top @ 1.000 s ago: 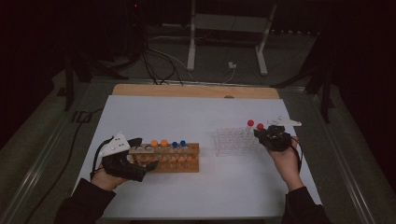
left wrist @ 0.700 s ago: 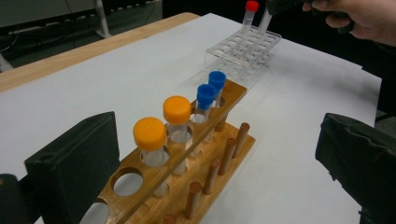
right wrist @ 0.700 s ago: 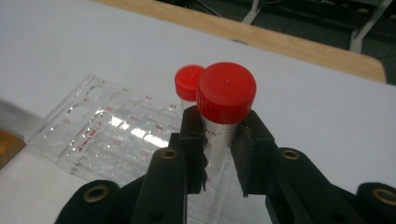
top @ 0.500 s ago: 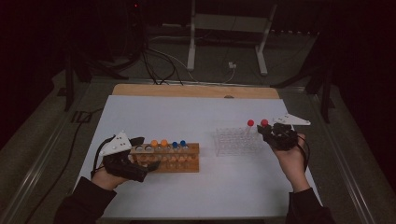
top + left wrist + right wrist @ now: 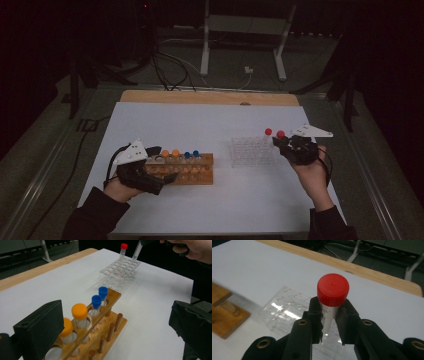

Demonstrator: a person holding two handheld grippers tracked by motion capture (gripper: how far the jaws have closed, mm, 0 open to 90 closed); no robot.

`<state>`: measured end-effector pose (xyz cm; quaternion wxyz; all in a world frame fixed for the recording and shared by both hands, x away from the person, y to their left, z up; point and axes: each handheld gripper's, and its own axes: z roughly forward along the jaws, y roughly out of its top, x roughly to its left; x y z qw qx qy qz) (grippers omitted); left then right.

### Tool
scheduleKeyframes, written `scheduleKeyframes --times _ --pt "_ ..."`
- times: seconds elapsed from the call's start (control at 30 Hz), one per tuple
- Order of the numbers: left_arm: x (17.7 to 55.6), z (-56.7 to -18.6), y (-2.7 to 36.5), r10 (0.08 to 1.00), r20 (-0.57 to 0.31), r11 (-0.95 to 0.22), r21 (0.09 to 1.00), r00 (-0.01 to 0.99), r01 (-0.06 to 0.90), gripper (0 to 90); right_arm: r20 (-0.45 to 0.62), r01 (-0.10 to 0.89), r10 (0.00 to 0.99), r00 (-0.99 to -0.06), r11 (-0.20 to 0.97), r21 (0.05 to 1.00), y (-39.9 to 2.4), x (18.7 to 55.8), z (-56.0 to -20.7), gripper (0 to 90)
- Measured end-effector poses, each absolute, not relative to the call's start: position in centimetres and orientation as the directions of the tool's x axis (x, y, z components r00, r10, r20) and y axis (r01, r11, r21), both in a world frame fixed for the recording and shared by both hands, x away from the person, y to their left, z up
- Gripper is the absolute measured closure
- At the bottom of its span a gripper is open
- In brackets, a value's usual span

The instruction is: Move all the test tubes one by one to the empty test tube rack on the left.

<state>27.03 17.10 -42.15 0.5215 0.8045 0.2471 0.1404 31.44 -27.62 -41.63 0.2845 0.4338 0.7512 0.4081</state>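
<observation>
The right hand-held gripper clamps a red-capped tube just below its cap, above the clear rack on the white tabletop. The left hand-held gripper stands wide open around the wooden rack, gripping nothing.

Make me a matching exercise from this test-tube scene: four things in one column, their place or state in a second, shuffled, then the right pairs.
1. red-capped tube
2. second red-capped tube
3. orange-capped tubes
4. left gripper

A. standing in the clear rack
B. jaws wide open at the wooden rack
C. clamped in the right gripper
D. standing in the wooden rack

Pairs: 1-C, 2-A, 3-D, 4-B
</observation>
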Motion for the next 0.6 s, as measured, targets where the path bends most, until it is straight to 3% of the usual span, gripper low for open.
scheduleKeyframes --times 0.17,0.6 --pt "27.0 -41.9 16.3 0.528 -0.029 -0.334 0.912 0.849 0.239 0.6 -0.129 0.396 0.870 -0.476 0.343 0.852 -26.4 30.5 -41.9 74.6" --pt "27.1 -41.8 14.9 0.496 -0.024 -0.347 0.911 0.868 0.223 0.6 -0.126 0.339 0.810 -0.573 0.373 0.864 -24.9 27.8 -40.7 74.6"
